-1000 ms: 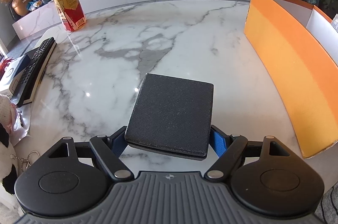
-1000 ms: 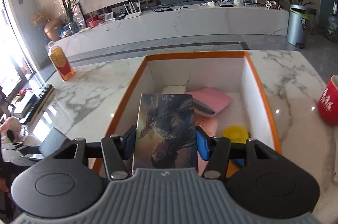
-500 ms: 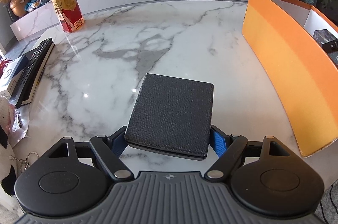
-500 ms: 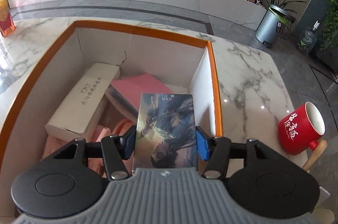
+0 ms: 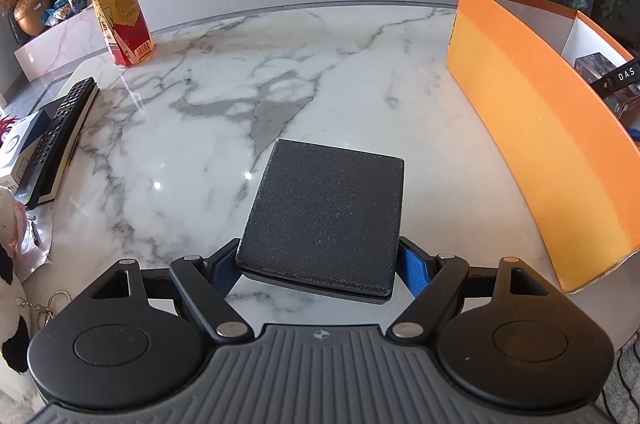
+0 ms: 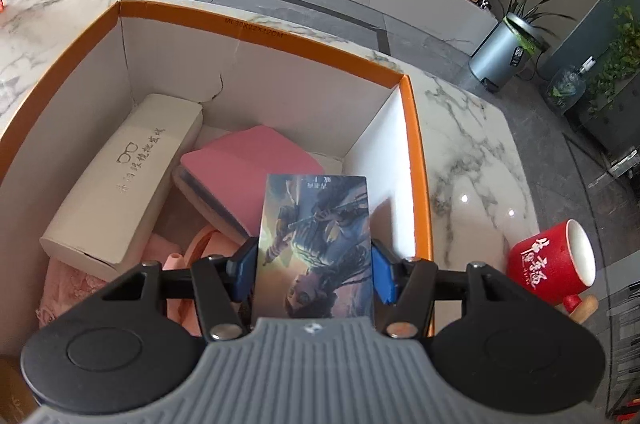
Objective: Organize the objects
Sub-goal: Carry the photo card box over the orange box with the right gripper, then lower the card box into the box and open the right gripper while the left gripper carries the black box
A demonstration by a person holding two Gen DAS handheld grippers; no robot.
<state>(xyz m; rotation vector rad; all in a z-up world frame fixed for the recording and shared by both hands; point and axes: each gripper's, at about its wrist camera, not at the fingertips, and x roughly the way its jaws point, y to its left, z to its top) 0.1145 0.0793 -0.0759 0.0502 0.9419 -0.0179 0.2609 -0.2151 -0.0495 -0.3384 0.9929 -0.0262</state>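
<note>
My left gripper (image 5: pixel 318 266) is shut on a flat black textured case (image 5: pixel 328 216), its blue pads pressing both side edges, held just above the marble table (image 5: pixel 240 96). The orange box (image 5: pixel 532 128) stands to the right of it. My right gripper (image 6: pixel 314 274) is shut on a small illustrated box (image 6: pixel 316 244) and hangs over the inside of the orange box (image 6: pixel 256 24), close to its right wall. Below lie a white glasses carton (image 6: pixel 120 184), a pink notebook (image 6: pixel 252 164) and pink cloth (image 6: pixel 68 284).
A drink bottle (image 5: pixel 122 24) stands at the table's far left, and a remote (image 5: pixel 60 128) lies on a book at the left edge. A plush toy (image 5: pixel 8 264) sits at the near left. A red mug (image 6: pixel 552 264) stands right of the orange box.
My right gripper has carried the illustrated box forward and down over the orange box, and now tilts more steeply into it. The left gripper and black case have stayed put.
</note>
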